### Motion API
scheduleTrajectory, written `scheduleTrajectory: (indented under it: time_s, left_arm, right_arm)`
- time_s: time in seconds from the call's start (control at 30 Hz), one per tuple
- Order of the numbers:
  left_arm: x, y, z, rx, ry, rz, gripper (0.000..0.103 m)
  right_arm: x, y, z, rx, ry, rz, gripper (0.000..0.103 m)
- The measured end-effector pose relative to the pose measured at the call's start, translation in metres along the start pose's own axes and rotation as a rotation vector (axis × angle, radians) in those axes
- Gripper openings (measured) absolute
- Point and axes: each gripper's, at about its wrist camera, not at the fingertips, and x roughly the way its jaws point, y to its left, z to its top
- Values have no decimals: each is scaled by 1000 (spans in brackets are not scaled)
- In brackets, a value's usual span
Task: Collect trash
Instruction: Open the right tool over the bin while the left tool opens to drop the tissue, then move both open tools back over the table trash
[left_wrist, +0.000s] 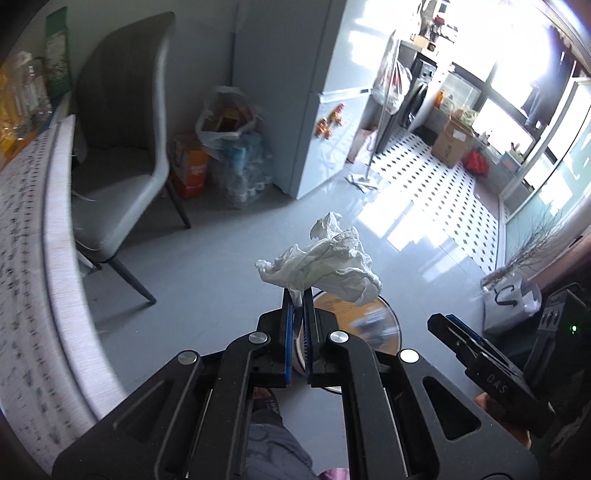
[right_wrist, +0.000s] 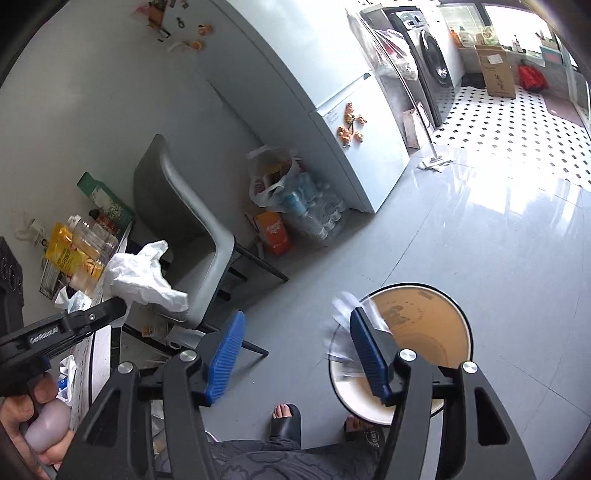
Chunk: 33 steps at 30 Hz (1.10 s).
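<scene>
The left gripper (left_wrist: 298, 295) pinched a crumpled white tissue (left_wrist: 325, 258). The right gripper (right_wrist: 295, 347), ribbed blue pads (right_wrist: 225, 350) spread apart, was released over a round tan bin (right_wrist: 424, 332), a blurred paper scrap (right_wrist: 343, 317) beside one pad.

my left wrist camera looked steeply down along my jaws at the grey floor (left_wrist: 221, 258), close above the round bin (left_wrist: 384, 332), the chair (left_wrist: 122, 147) to its left. my right wrist camera looked down less steeply from further right. both views shared the bin (right_wrist: 417, 332), chair (right_wrist: 192, 236), fridge (right_wrist: 354, 147) and floor (right_wrist: 461, 251).
</scene>
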Motion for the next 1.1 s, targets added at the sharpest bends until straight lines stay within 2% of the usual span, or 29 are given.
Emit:
scheduleTrajectory:
  time_s: [0.23, 0.4, 0.47, 0.5, 0.53, 0.6, 0.8, 1.0, 1.1]
  left_arm:
    - [30, -36, 4, 46, 70, -51, 6]
    - [45, -65, 7, 76, 99, -88, 6]
    - [49, -75, 8, 72, 119, -121, 14]
    - [49, -78, 9, 71, 125, -134, 31]
    - [45, -79, 10, 67, 115, -147, 54]
    - [32, -78, 11, 62, 65, -154, 71]
    - [-13, -49, 12, 34, -17, -128, 85]
    - [-74, 8, -1, -49, -129, -89, 96]
    - [-109, 43, -14, -98, -194, -75, 97]
  right_arm:
    - [-30, -33, -2, 73, -45, -54, 60]
    - [-69, -51, -4, 115, -100, -100, 62]
    - [-83, -59, -7, 133, -122, -119, 63]
    - [-89, -61, -8, 137, -128, -126, 63]
    - [-93, -62, -9, 140, -133, -130, 63]
    - [-100, -63, -12, 138, -141, -140, 64]
    - [-108, -46, -21, 106, -137, -114, 69]
    - [-120, -8, -22, 40, -167, -79, 82]
    - [-126, 13, -26, 10, -192, -69, 89]
